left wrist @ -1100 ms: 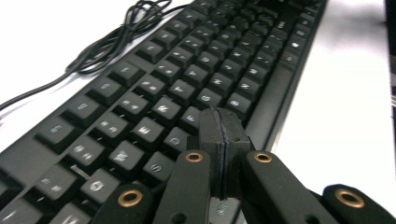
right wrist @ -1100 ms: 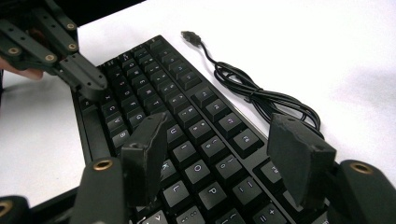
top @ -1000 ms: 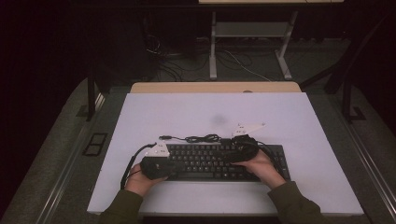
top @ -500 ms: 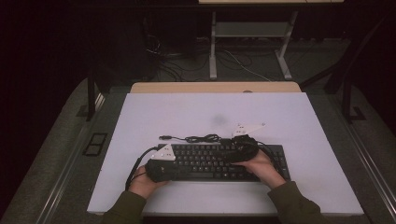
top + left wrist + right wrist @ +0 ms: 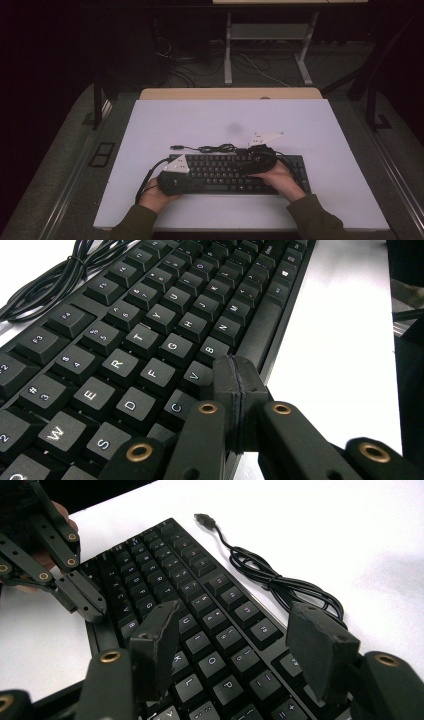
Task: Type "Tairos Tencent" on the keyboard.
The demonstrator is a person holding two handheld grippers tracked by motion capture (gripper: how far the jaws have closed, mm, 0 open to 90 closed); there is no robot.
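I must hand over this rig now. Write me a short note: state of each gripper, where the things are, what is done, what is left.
Left gripper: shut, holds nothing, tip over the keyboard front edge, near the V key and space bar.
Right gripper: open, holds nothing, above the keys at the keyboard's right part.
Keyboard: flat on the white table, near the person's edge. Its cable lies bundled behind it, plug free on the table.
Done: both grippers are at the keyboard.
Left: probably pressing keys; whether any key is down I cannot tell.

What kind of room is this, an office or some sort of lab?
Probably a lab or recording workspace: a white-topped table holding one black keyboard under hand-held tools, dark surroundings, and loose cables on the floor beside a desk frame.
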